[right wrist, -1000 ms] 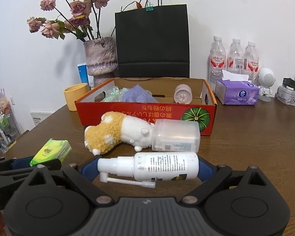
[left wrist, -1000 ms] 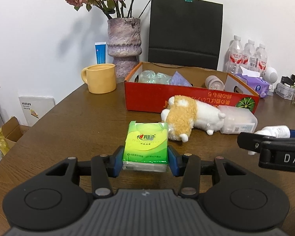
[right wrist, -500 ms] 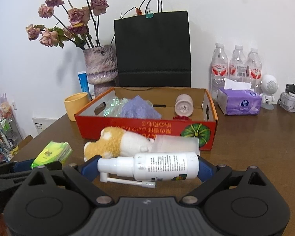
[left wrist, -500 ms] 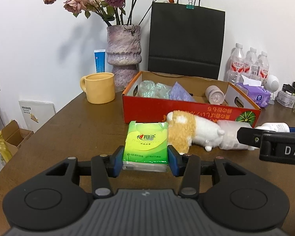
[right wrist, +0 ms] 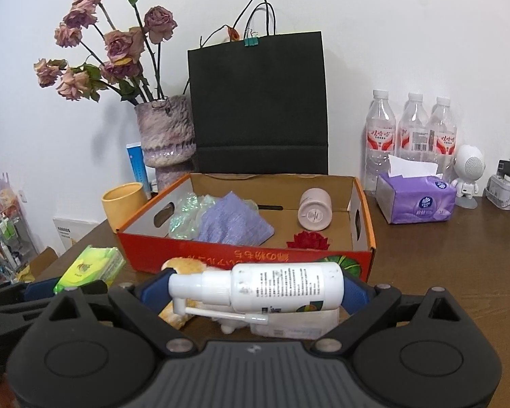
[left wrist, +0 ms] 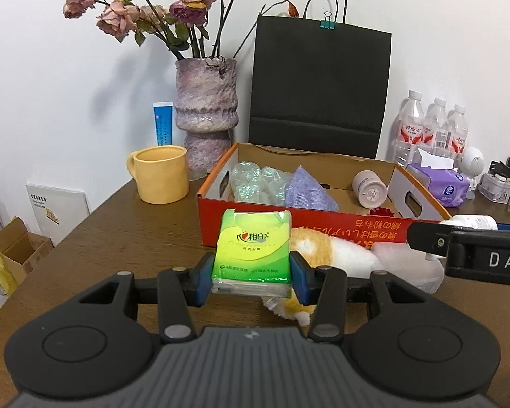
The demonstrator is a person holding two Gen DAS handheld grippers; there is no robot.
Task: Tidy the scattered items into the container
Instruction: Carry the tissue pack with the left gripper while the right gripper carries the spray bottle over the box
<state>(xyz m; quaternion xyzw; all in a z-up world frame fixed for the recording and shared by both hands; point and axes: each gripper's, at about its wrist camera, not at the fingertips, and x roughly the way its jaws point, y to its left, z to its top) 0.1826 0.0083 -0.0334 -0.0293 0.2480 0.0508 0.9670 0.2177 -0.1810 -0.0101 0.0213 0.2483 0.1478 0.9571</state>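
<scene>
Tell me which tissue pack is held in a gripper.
The green tissue pack, clamped in the left gripper. The purple tissue pack sits on the table beside the box, untouched.

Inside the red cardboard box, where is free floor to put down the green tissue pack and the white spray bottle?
In the red cardboard box, bare floor lies in the middle, between the purple cloth and the pink jar, and along the back wall. The left end is crowded with crinkled plastic and the cloth. A red flower takes the front right.
</scene>
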